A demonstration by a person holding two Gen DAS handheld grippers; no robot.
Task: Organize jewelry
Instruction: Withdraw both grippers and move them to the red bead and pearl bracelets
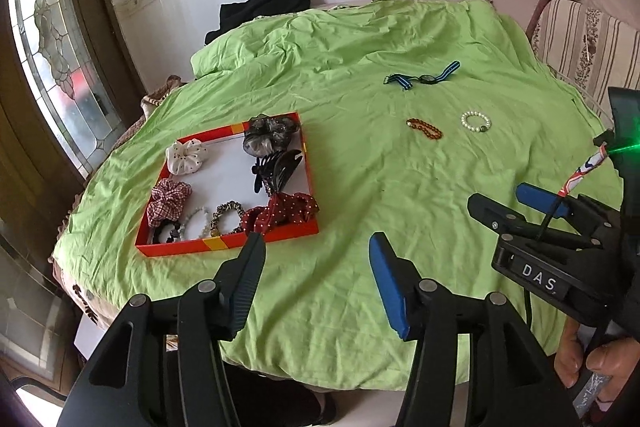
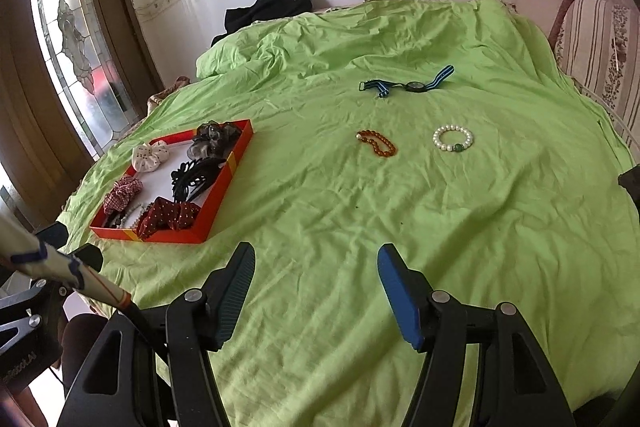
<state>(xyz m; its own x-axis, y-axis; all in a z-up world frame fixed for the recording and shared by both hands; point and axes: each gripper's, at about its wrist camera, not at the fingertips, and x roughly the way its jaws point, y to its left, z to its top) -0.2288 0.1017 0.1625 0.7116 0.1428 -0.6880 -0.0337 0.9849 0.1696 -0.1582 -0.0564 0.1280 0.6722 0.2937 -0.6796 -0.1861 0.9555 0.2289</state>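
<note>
On the green bedsheet (image 2: 440, 227) by the glazed door (image 2: 68, 39), both claws hover spread, empty.

The left gripper (image 1: 316, 247) angles downward, its fingers (image 1: 387, 279) apart with nothing between them. The right gripper (image 2: 316, 259) tilts down likewise, fingers (image 2: 398, 295) spread wider and empty. A hand (image 1: 592, 367) grips the right gripper's handle, behind its fingers.

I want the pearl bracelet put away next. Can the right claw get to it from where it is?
Probably yes. The right claw is open and empty, and only bare green sheet lies between it and the pearl bracelet. Nothing blocks the way; the amber bracelet sits apart, to its left.
</note>
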